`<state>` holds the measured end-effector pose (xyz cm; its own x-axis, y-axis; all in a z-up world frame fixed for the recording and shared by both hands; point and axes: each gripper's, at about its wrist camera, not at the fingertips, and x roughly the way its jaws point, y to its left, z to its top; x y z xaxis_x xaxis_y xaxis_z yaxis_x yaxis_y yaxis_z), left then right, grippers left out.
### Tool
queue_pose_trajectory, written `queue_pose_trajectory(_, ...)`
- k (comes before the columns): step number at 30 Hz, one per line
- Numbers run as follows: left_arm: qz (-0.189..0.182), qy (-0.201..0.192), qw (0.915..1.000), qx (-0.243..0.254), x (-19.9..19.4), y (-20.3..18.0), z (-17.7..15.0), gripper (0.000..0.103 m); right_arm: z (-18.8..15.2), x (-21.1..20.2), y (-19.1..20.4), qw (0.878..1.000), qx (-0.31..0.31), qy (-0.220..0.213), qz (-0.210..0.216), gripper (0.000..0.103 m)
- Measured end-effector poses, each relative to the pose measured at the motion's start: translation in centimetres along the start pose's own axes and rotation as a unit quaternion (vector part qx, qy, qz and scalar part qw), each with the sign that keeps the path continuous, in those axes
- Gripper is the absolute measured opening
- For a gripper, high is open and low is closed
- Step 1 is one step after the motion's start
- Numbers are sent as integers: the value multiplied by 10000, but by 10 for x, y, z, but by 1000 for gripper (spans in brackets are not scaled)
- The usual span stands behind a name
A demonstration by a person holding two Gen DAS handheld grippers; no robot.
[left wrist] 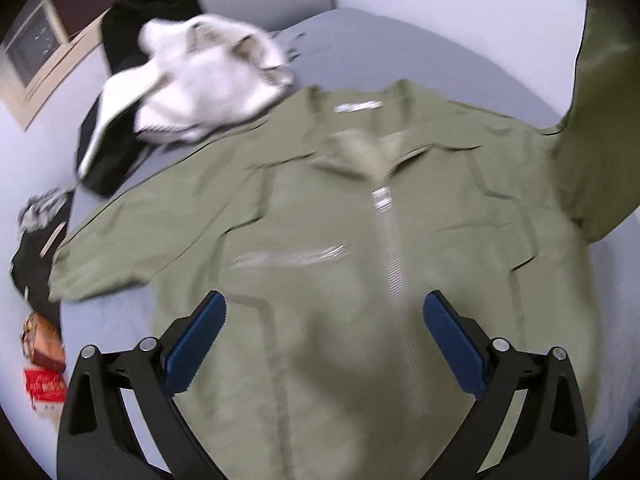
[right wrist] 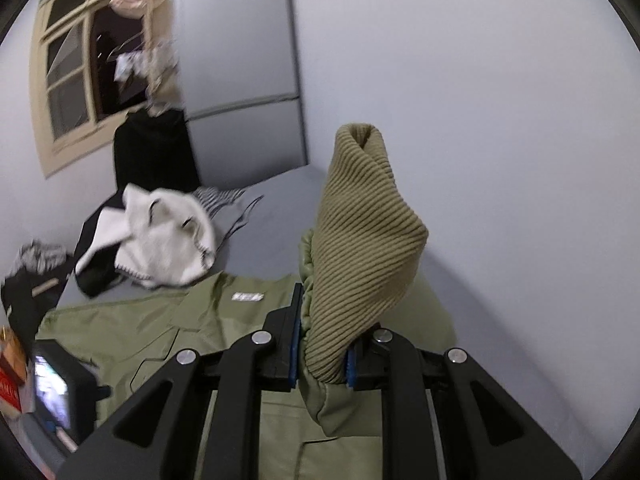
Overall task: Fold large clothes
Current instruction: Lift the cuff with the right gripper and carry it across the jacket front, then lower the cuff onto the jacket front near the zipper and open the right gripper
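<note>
While the jacket lies spread: front up, zipper closed, on the grey bed
Jacket (left wrist: 320, 216): collar far, hem near; left sleeve flat toward the bed's left edge; right sleeve raised off the bed
Right gripper (right wrist: 322, 364): clenched on the ribbed cuff (right wrist: 360, 248) of the raised sleeve
Left gripper (left wrist: 325, 320): released; jaws wide above the chest, nothing between them
Open room: bare bed (left wrist: 440, 60) far right, up to the wall
Obstructions: white garment (left wrist: 208, 80) and black clothes (left wrist: 112, 152) far left, just beside the collar
</note>
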<state>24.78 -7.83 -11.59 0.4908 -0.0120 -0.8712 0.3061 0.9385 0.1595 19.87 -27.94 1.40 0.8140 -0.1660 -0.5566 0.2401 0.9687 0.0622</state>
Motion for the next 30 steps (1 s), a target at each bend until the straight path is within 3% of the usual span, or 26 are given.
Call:
queue_pose_trajectory(8,270,133,9985,-467,13,75,-46,97,-45,53,80,9959,-665,547,288,17)
queue_pose_trajectory(17,336,-33,9975,-620,31,107,-76,97,-106,129,144,9893,-807,1132,453,17)
queue_pose_trajectory(23,289,82,9965,-785,47,115,-94,97,-154,179,154,9804,-787,1726,538,20)
queue_pose_trajectory(30,284,258,9952,-899,61,121,-103,97,-167,183,156,9777,-797,1816,688,22)
